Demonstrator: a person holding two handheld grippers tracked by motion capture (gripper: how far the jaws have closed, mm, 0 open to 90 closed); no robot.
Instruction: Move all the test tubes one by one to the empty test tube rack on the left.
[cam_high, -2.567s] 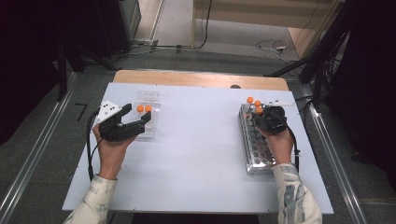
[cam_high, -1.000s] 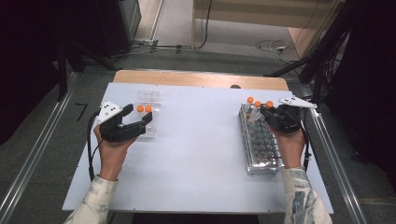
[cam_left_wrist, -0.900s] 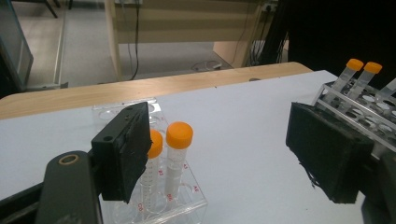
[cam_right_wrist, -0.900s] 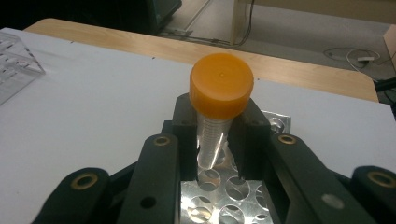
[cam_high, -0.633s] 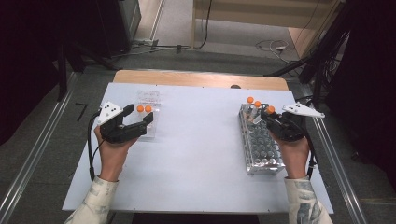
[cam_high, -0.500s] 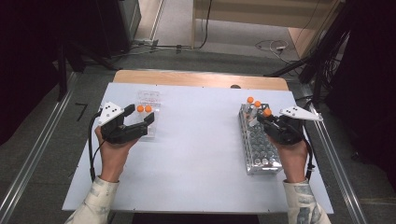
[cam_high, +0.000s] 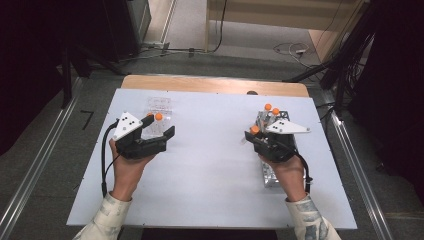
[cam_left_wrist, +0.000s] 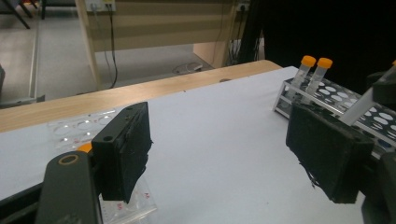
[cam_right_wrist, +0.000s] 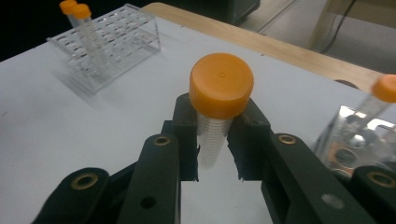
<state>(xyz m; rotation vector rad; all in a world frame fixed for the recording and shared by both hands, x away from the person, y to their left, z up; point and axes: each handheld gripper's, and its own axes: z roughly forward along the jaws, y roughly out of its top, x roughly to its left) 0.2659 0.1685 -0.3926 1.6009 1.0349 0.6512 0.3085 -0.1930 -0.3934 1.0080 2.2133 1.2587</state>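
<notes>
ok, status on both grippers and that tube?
Right gripper shut on clear orange-capped tube, lifted beside metal rack. Left gripper open, empty, by clear plastic rack with two tubes. White table between them bare.

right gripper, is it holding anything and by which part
Yes: the right gripper is shut on an orange-capped tube, its jaws clamping the clear threaded neck just under the cap. The left gripper holds nothing.
</notes>
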